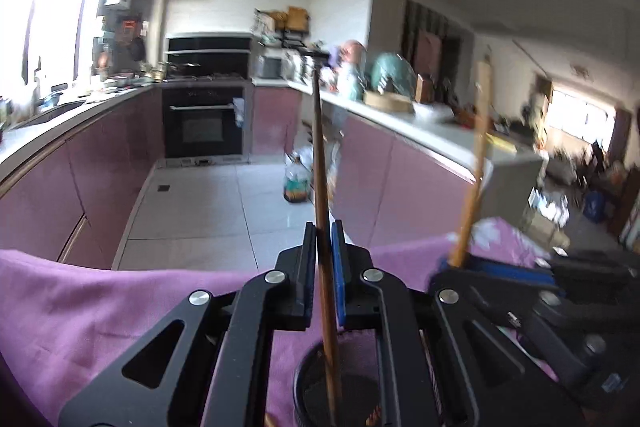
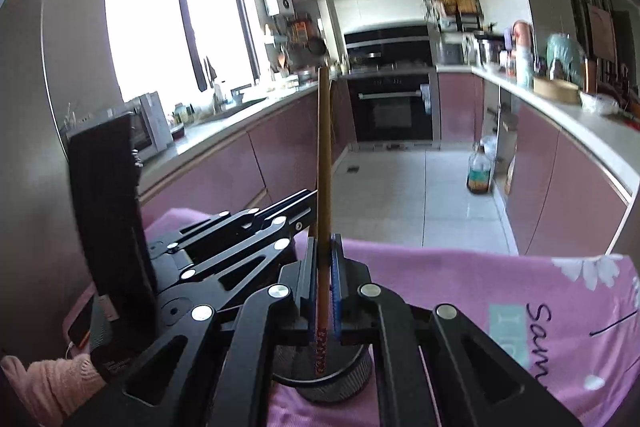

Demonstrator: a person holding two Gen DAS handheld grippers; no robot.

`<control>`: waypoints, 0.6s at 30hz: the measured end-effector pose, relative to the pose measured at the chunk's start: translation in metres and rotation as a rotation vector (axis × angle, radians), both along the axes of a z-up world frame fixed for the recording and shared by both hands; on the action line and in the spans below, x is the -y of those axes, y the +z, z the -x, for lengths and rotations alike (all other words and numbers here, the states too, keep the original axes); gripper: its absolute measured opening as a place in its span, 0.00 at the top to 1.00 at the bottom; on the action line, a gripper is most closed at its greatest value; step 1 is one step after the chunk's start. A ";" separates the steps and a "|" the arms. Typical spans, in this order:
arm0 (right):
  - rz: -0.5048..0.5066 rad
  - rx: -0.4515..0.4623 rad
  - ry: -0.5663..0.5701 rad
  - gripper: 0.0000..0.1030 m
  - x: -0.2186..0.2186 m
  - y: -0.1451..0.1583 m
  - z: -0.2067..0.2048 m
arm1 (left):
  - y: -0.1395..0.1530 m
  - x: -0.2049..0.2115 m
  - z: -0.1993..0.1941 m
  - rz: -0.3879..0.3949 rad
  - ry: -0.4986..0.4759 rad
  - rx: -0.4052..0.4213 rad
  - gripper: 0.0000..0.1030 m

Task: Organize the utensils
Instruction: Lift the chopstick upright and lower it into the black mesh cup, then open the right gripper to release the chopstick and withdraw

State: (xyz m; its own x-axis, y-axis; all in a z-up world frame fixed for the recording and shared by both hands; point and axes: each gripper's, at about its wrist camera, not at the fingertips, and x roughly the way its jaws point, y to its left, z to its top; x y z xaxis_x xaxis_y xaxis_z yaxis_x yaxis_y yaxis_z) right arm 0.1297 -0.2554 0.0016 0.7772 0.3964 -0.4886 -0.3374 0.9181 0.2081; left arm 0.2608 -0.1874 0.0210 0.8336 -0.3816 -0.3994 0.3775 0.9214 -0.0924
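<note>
Right up close we've got the left gripper (image 1: 323, 275), jaws clamped tight on one chopstick (image 1: 320, 163), the darker brown one. It stands nearly upright, running from 6 o'clock up to 12 in the left wrist view, and its lower end dips into the round black mesh holder (image 1: 316, 393) sitting directly beneath the jaws.

Over at 3 o'clock in that same view we see the right gripper (image 1: 460, 261), a bit blurry, with the lighter chopstick (image 1: 478, 147) poking up out of it, leaning slightly.

From the right wrist camera, same story: those jaws are pinched on the lighter one, which has a red patterned end pointing down into the holder at 6 o'clock. The left gripper comes in from 9 o'clock here, its tips right beside that chopstick.

So the count: two grippers, two chopsticks (one each), one holder. We can just make out something reddish lying inside the holder, but can't tell what it is.

Everything sits on a pink cloth (image 2: 460, 287) with white flowers and some handwriting at 4 o'clock. One fuzzy pink sleeve (image 2: 48, 383) shows at 8 o'clock.
</note>
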 end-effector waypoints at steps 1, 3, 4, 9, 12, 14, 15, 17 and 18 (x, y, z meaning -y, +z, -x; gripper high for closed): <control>0.000 -0.020 0.006 0.95 0.000 -0.003 -0.003 | -0.002 -0.001 0.001 -0.017 -0.006 -0.002 0.92; 0.004 -0.046 0.004 0.93 -0.002 -0.008 -0.008 | -0.010 -0.001 0.001 -0.044 -0.033 -0.035 0.89; 0.005 -0.058 0.001 0.93 -0.002 -0.010 -0.011 | -0.013 -0.004 0.003 -0.052 -0.030 -0.042 0.87; -0.003 -0.079 -0.037 0.78 -0.004 -0.015 -0.015 | -0.014 -0.019 -0.002 -0.046 -0.002 -0.079 0.68; -0.004 -0.071 -0.057 0.71 -0.002 -0.014 -0.016 | -0.010 -0.034 0.000 -0.037 -0.004 -0.073 0.63; -0.006 -0.061 -0.062 0.68 -0.001 -0.013 -0.013 | -0.008 -0.042 0.008 -0.038 -0.009 -0.069 0.60; -0.009 -0.054 -0.064 0.66 -0.001 -0.012 -0.011 | -0.004 -0.046 0.013 -0.033 -0.010 -0.061 0.57; -0.012 -0.038 -0.067 0.63 0.002 -0.009 -0.005 | 0.001 -0.054 0.024 -0.033 -0.010 -0.048 0.55; -0.015 -0.030 -0.066 0.61 0.003 -0.008 -0.001 | 0.003 -0.058 0.030 -0.036 -0.010 -0.044 0.52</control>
